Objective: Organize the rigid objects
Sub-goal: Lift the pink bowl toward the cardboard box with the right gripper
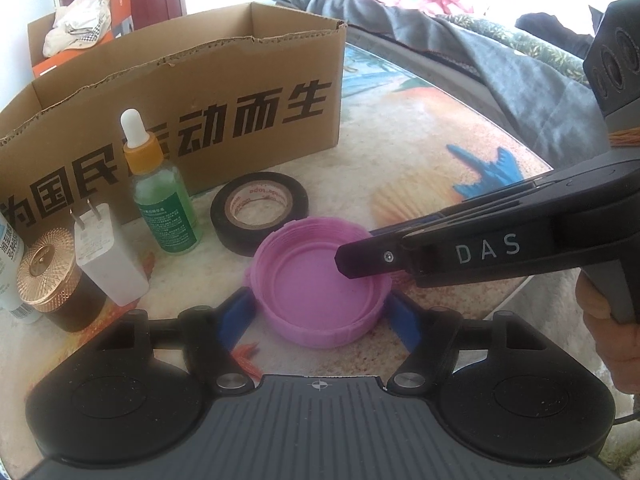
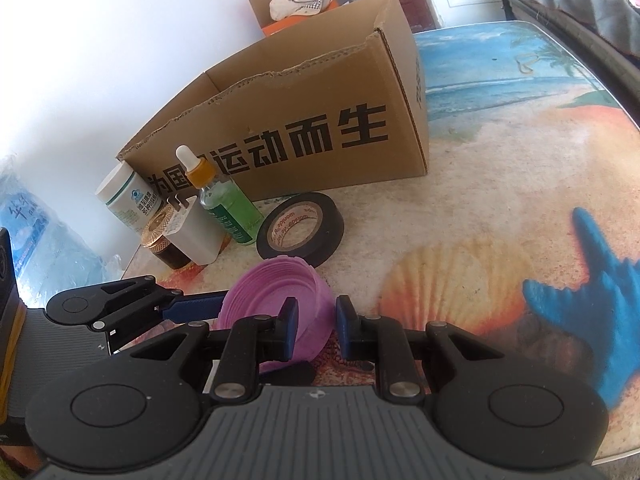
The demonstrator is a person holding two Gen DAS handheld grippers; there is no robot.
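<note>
A purple screw lid (image 1: 316,284) lies open side up on the beach-print table (image 1: 420,140). My left gripper (image 1: 320,298) flanks it, and both blue fingers (image 1: 238,316) touch its outer wall. My right gripper (image 1: 360,250) comes in from the right, one finger inside the lid and one outside. In the right wrist view the lid (image 2: 276,292) looks tilted, and my right gripper (image 2: 318,322) is shut on its near rim. The left gripper's blue finger (image 2: 196,306) meets the lid's left side there.
A cardboard box (image 1: 208,120) stands open behind. In front of it are a black tape roll (image 1: 260,208), a green dropper bottle (image 1: 164,200), a white charger (image 1: 108,252), a gold-capped jar (image 1: 52,280) and a white bottle (image 2: 128,196). Bedding (image 1: 500,52) borders the table's far right edge. A hand (image 1: 612,340) holds the right gripper.
</note>
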